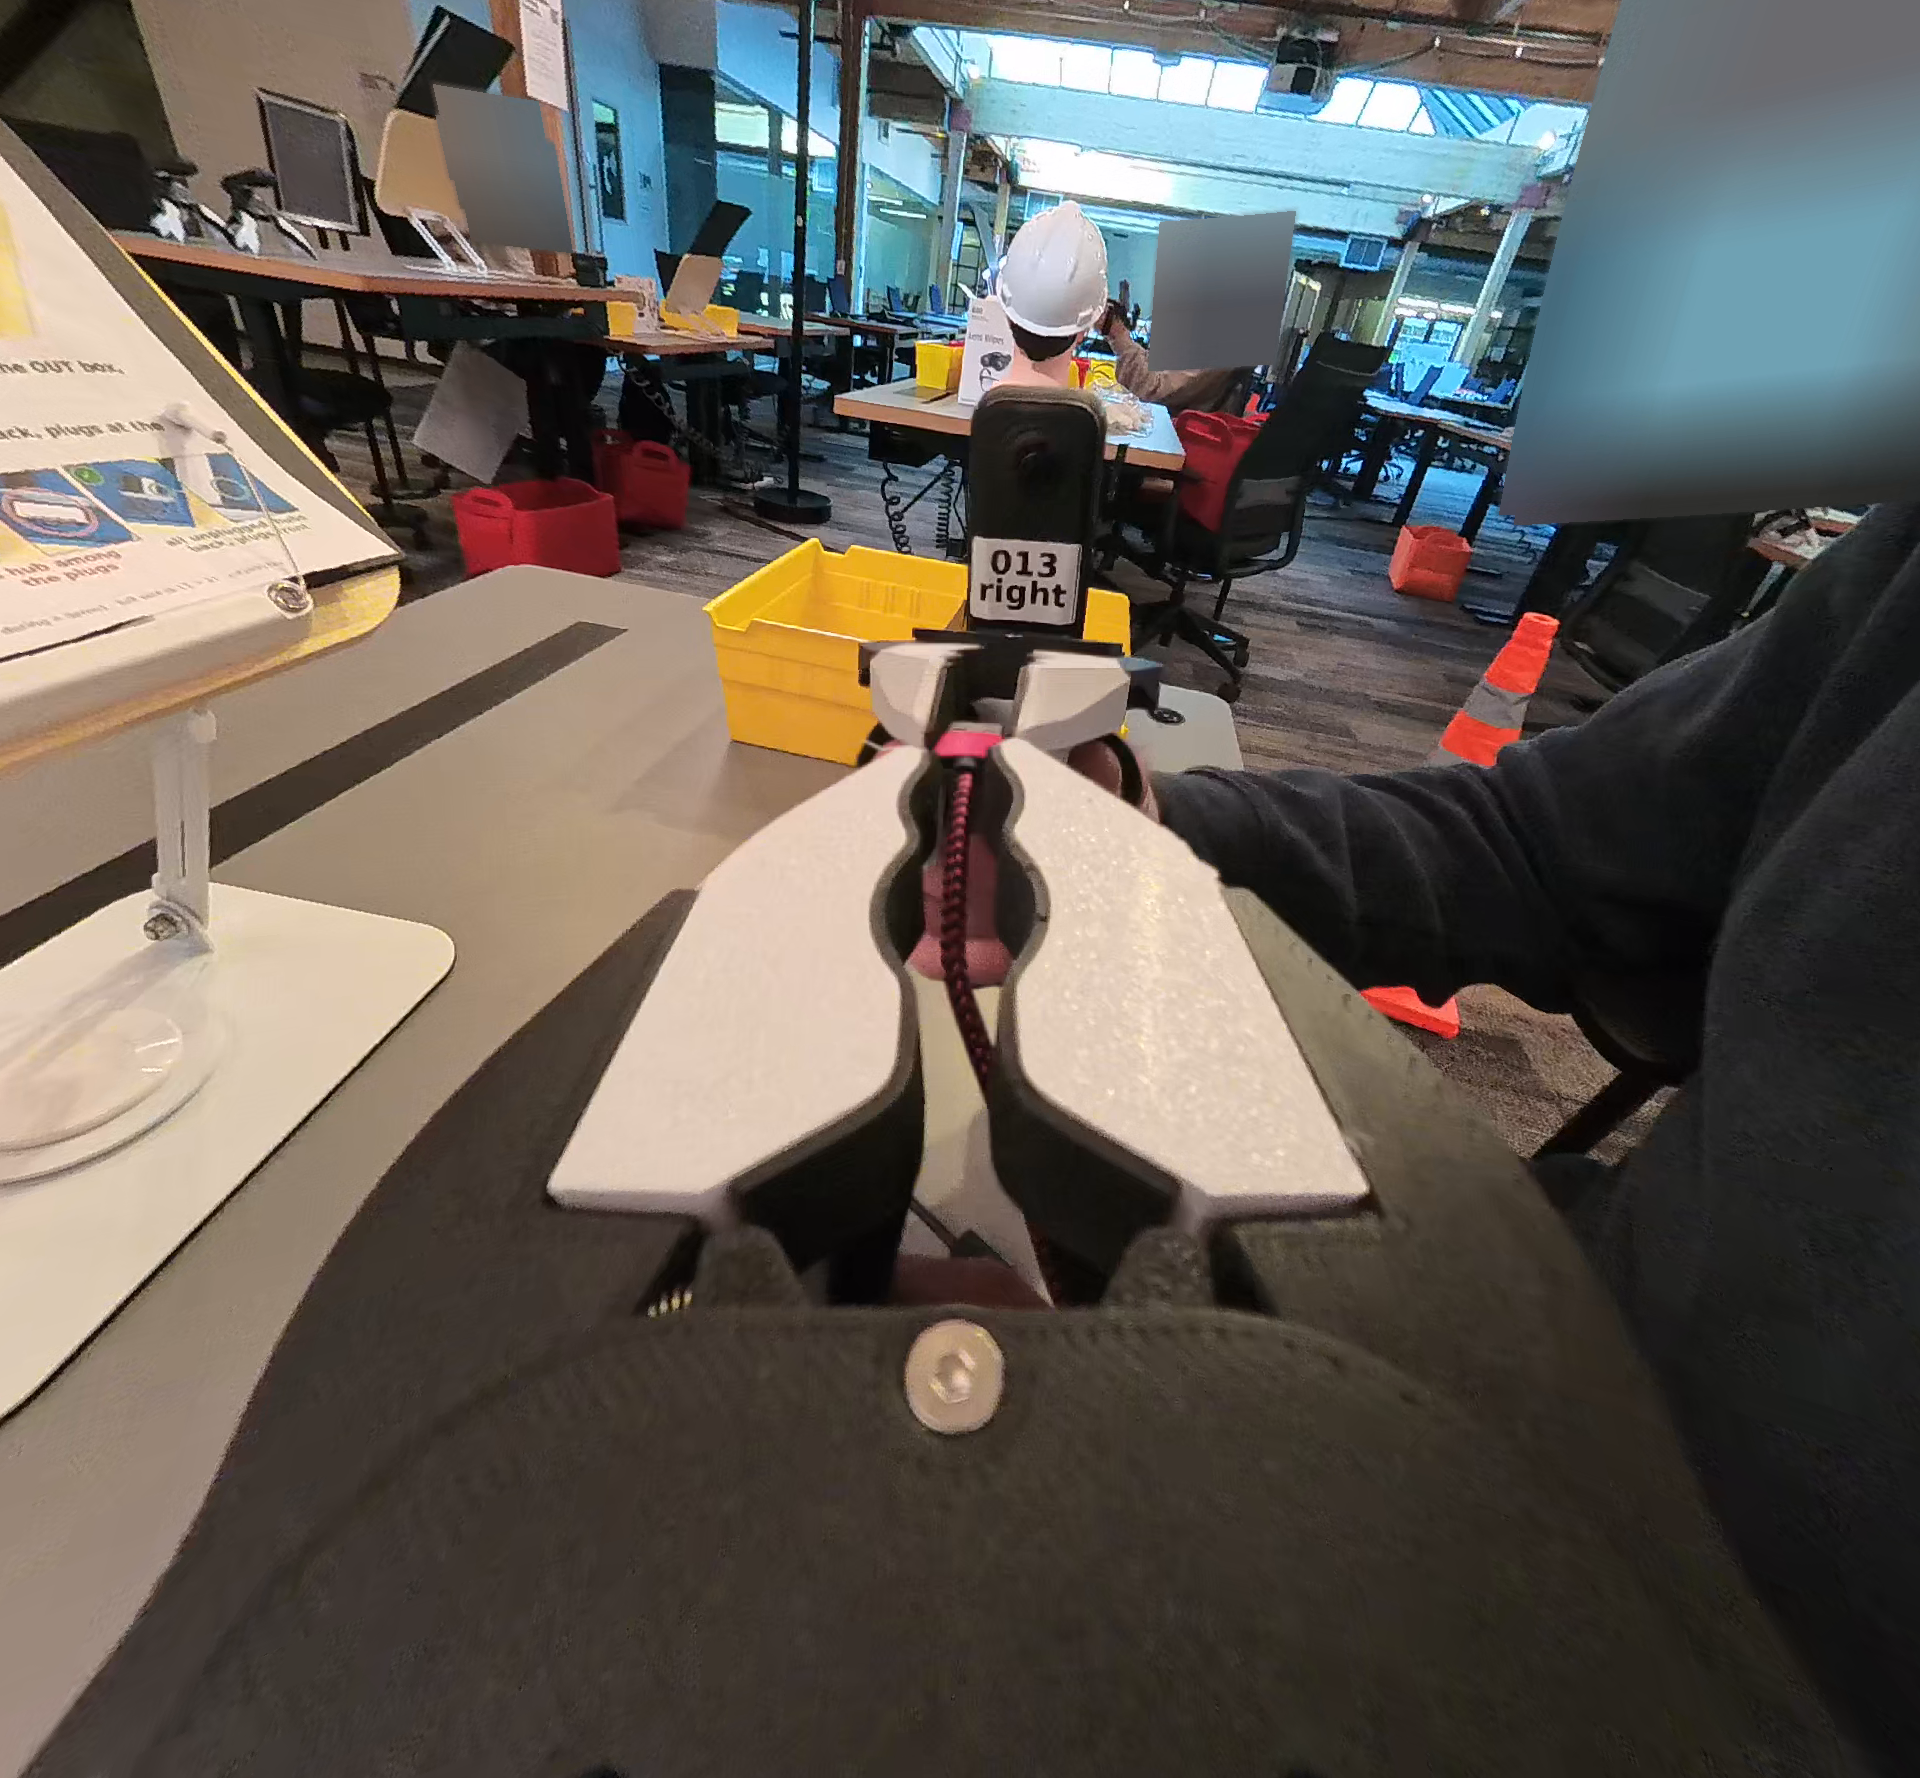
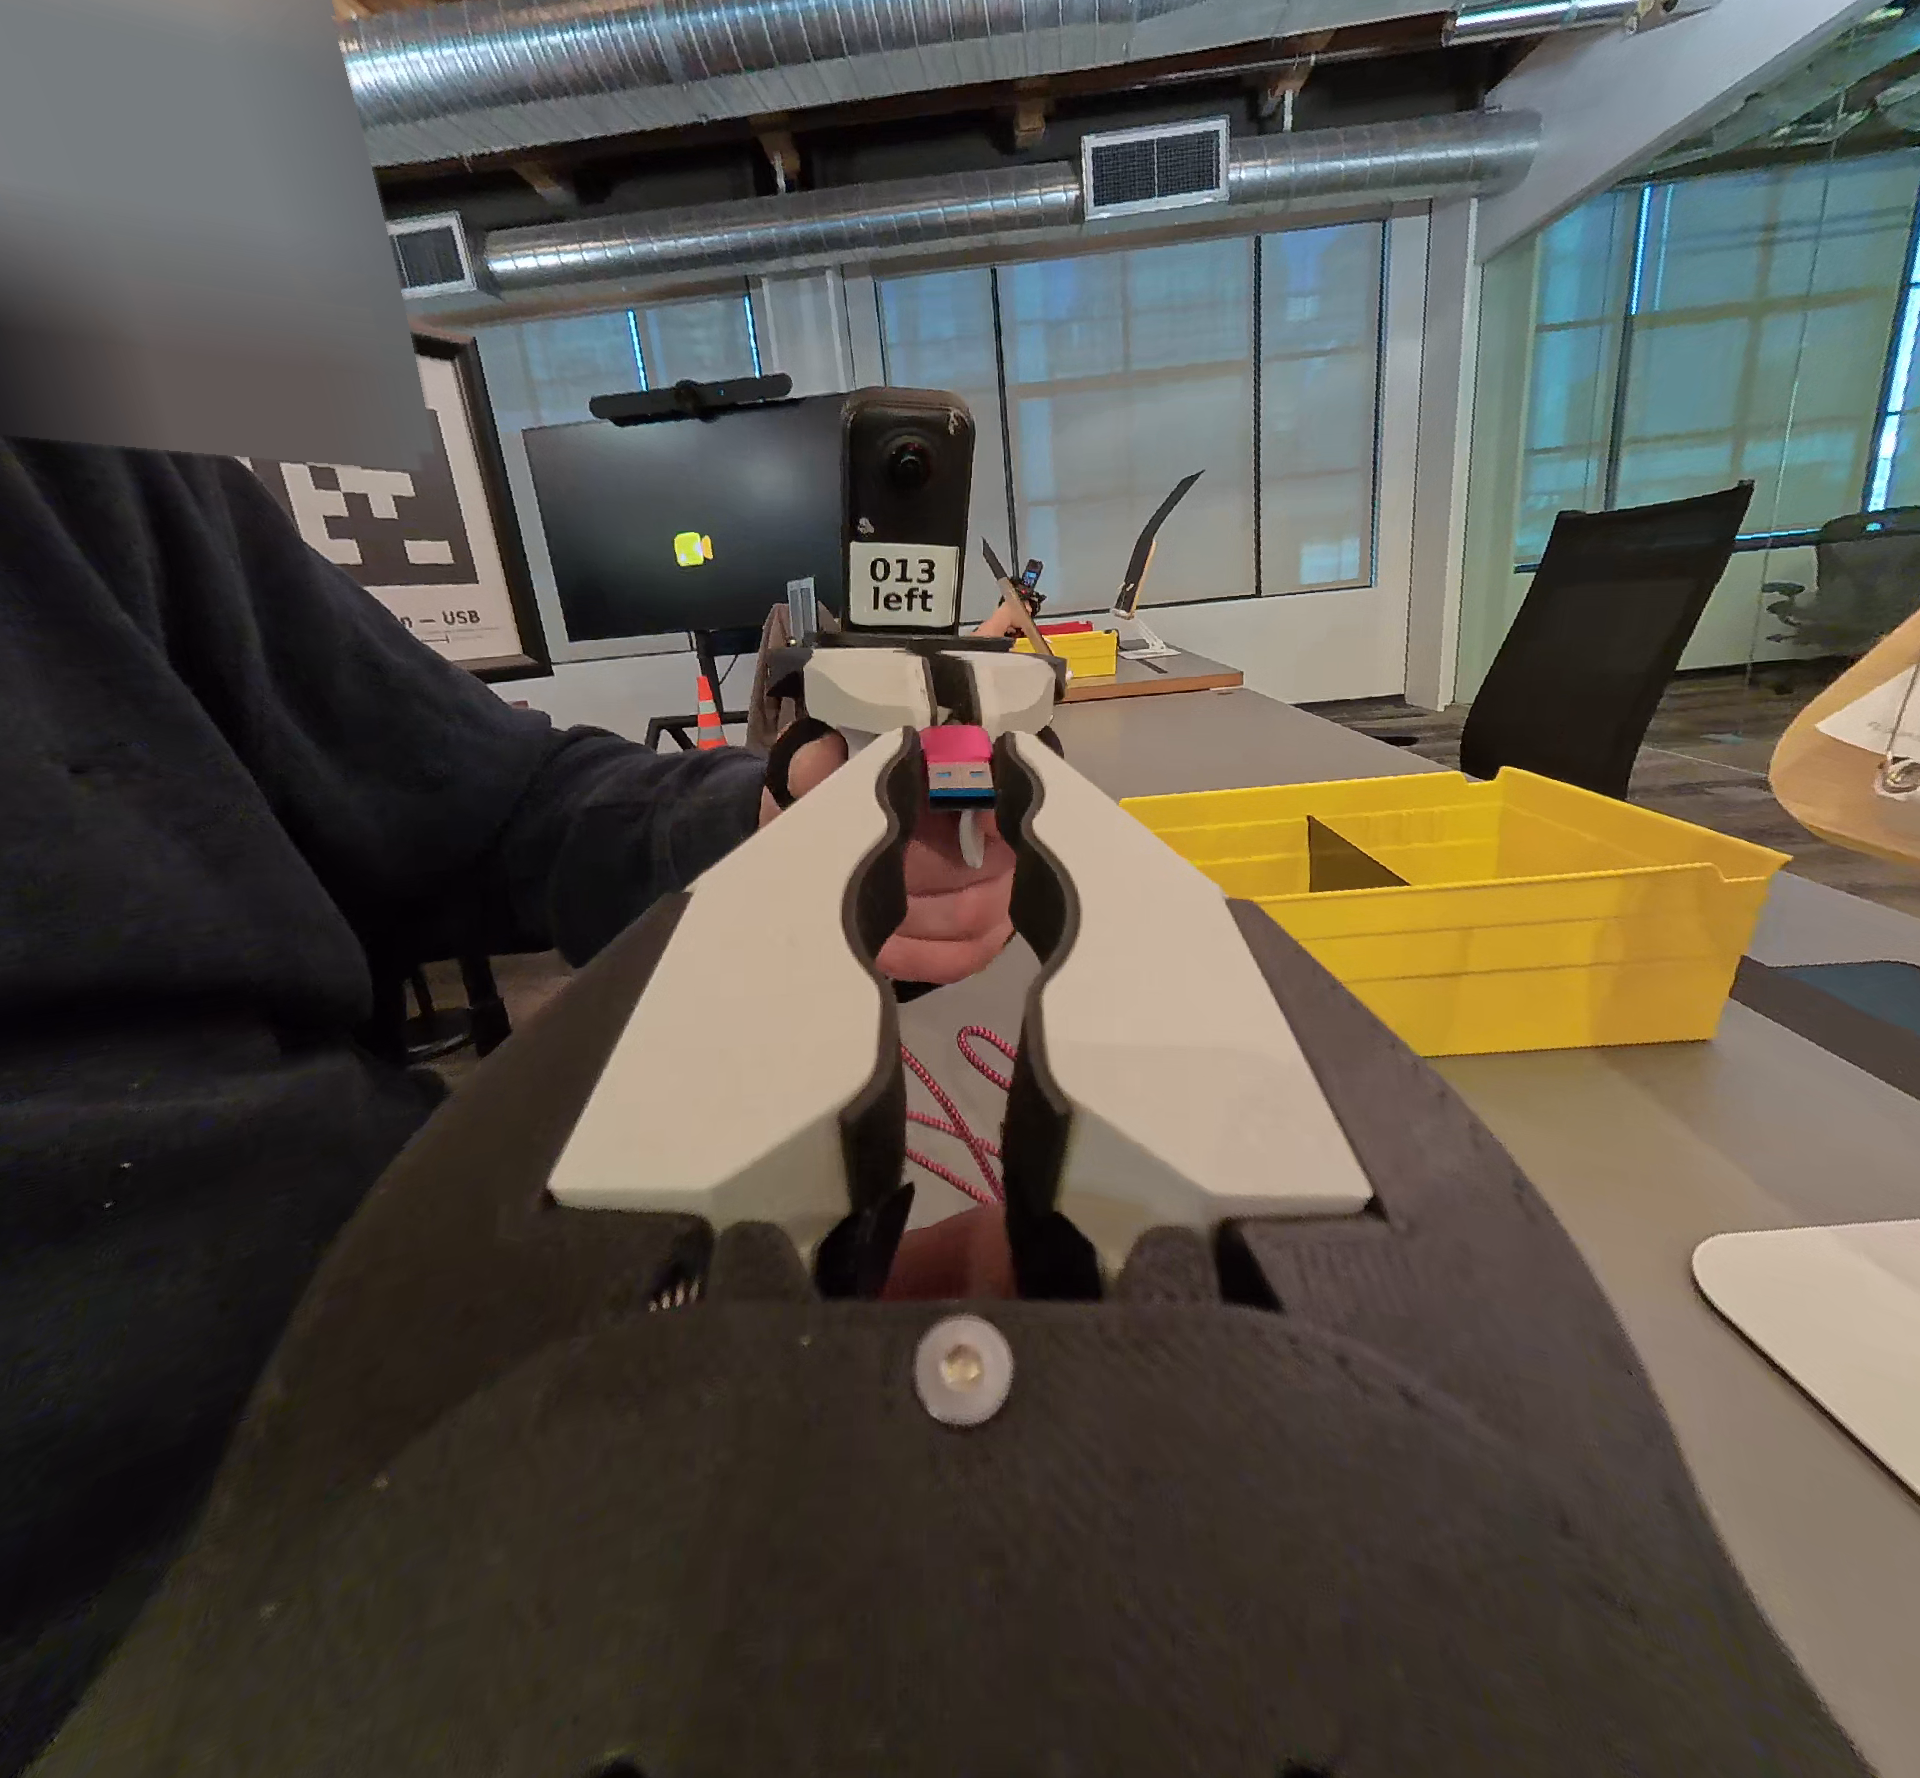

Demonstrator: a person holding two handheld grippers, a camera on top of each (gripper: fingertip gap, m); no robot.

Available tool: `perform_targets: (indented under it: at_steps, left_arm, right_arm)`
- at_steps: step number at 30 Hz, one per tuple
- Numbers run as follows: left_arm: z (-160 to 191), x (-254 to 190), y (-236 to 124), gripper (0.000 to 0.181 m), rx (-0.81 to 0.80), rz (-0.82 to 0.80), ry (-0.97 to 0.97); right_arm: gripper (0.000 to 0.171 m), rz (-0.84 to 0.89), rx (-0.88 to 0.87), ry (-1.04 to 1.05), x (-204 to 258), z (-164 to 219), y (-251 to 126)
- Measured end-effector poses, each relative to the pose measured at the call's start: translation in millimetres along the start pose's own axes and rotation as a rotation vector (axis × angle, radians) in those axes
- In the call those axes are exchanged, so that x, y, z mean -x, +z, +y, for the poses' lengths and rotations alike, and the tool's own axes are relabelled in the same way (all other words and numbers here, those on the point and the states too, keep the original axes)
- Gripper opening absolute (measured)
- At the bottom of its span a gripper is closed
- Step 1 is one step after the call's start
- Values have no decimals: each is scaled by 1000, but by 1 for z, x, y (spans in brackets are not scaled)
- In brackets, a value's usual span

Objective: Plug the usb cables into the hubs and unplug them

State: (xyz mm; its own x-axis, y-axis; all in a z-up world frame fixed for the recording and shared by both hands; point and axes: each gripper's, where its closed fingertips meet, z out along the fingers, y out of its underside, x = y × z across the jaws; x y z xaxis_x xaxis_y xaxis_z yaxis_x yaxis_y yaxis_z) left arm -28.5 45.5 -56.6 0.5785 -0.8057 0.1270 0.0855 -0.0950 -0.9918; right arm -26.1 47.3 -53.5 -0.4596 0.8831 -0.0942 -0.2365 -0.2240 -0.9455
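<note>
My two grippers face each other tip to tip above the grey table (image 1: 499, 793). My left gripper (image 1: 961, 767) is shut on a pink USB cable (image 1: 961, 897) just behind its pink plug (image 1: 961, 744), and the braided cable runs back between its fingers. In the right wrist view the plug (image 2: 956, 762) points its blue-lined metal end at the camera. It sits between the tips of my right gripper (image 2: 954, 757), whose jaws stand slightly wider than the plug. Loose loops of the cable (image 2: 966, 1084) lie below. No hub is in view.
A yellow bin (image 2: 1455, 918) with a dark divider stands on the table just beyond the grippers. It also shows in the left wrist view (image 1: 821, 648). A white stand (image 1: 187, 980) holding an instruction sheet is at the left. The person's dark sleeve (image 1: 1507, 876) is at the right. The grippers are tip to tip, or close to it.
</note>
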Motion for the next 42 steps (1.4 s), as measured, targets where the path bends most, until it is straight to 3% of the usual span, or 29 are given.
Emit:
perform_targets:
  at_steps: [21,32,37,42]
  left_arm:
    - [0,-2,-2,4,-10,11,-26]
    - [0,15,-31,4,57,-45,-41]
    - [3,11,-36,4,113,-34,-15]
    - [8,4,-30,4,171,-3,-4]
  right_arm:
    - [12,-2,-55,26,0,-3,0]
    - [15,116,99,-99,-11,2,-17]
    - [24,125,231,-211,-7,9,0]
    - [20,111,402,-415,-2,16,18]
